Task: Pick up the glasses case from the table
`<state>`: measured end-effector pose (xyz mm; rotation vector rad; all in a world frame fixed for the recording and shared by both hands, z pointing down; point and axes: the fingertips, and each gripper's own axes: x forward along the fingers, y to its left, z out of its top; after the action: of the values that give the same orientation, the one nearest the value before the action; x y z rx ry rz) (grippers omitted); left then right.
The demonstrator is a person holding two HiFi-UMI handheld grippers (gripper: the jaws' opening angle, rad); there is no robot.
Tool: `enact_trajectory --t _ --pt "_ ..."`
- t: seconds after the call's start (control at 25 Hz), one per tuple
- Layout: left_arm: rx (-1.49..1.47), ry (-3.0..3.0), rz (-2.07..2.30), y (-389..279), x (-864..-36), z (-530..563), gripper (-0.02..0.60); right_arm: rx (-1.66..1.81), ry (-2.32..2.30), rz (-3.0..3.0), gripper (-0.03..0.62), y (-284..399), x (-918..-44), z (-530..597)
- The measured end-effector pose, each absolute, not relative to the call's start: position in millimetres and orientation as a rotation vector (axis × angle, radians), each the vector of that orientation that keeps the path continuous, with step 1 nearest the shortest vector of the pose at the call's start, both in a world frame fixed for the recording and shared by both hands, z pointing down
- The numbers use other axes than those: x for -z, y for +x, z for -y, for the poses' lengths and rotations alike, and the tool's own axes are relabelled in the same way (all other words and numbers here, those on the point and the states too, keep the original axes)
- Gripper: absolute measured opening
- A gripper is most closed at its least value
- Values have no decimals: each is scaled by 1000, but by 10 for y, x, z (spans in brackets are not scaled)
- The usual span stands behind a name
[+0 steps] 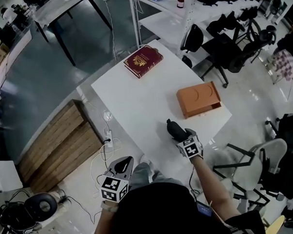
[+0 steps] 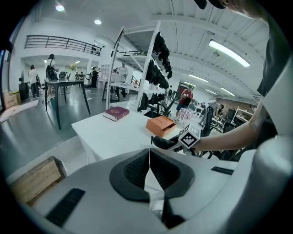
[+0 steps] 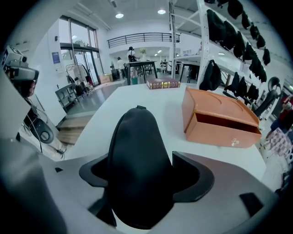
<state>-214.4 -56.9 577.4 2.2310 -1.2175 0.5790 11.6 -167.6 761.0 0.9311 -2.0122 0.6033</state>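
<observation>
Glasses case point(image 1: 174, 129): black, rounded, tapered; at table's point(image 1: 136, 100) near edge, clamped by downward-tilted right gripper point(image 3: 142, 170). Left gripper point(image 2: 149, 157) held low, jaws together.

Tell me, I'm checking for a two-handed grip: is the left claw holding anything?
No, the left claw has its jaws pressed together with nothing between them.

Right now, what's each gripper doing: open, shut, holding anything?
Left gripper: jaws shut, empty.
Right gripper: jaws wide around the glasses case; whether they press it cannot be told.
</observation>
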Motion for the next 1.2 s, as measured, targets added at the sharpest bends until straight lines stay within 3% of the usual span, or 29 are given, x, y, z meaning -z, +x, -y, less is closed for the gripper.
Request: enact_trajectory --t 0.48,1.2 --pt "-567 2419 1026 -1630 -5606 878 20 -619 1178 2152 399 391 -6638 1445" --pt "-518 2758 462 -65 -5164 1070 20 -570 1865 2138 399 1530 -5055 366"
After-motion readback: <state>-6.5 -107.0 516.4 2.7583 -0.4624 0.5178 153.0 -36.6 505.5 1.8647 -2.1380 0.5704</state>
